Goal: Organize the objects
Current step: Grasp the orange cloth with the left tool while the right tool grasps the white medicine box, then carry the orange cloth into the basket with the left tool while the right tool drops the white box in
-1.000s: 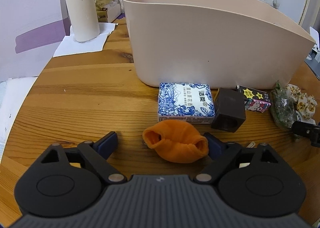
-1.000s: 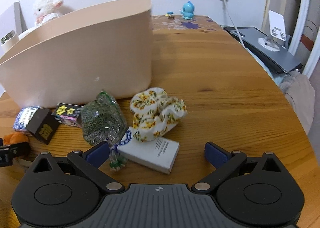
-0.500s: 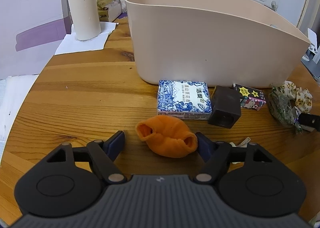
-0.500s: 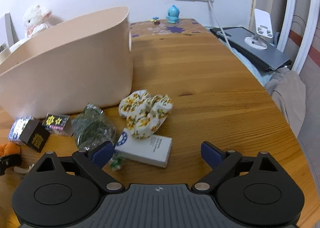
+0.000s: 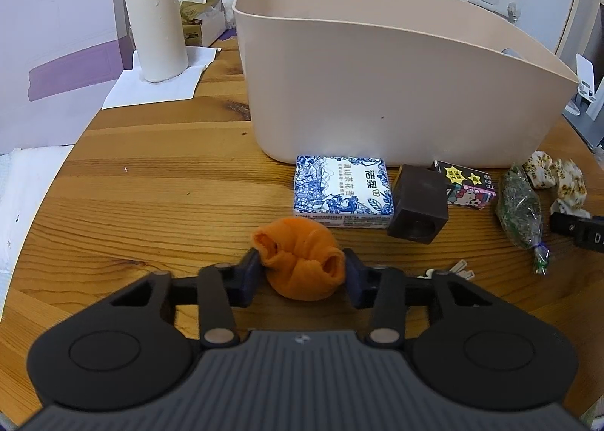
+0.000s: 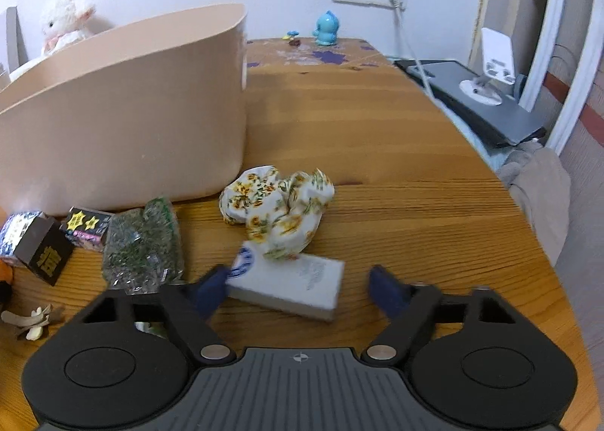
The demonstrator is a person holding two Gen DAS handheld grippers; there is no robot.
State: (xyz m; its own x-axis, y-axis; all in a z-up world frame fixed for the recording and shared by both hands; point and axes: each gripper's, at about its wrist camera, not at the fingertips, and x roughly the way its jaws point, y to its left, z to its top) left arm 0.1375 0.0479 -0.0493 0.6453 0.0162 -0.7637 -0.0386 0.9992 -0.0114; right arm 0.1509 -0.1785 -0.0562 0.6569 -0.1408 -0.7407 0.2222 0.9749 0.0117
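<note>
Left gripper (image 5: 301, 270): fingers pinched onto the orange cloth (image 5: 300, 258), which sits on the counter (image 5: 151, 196) near the blue-white packet (image 5: 341, 191), w/ the beige bin (image 5: 396, 79) beyond. Right gripper (image 6: 300, 289): fingers wide, straddling the white box (image 6: 290, 289), not closed.

Risks: the cloth is soft and bunched, so the grip may catch only a fold and it'd slip out on the lift to the bin. On the right, the floral cloth (image 6: 279, 204) overlaps the box's far edge, so closing could snag it or skid the box.
</note>
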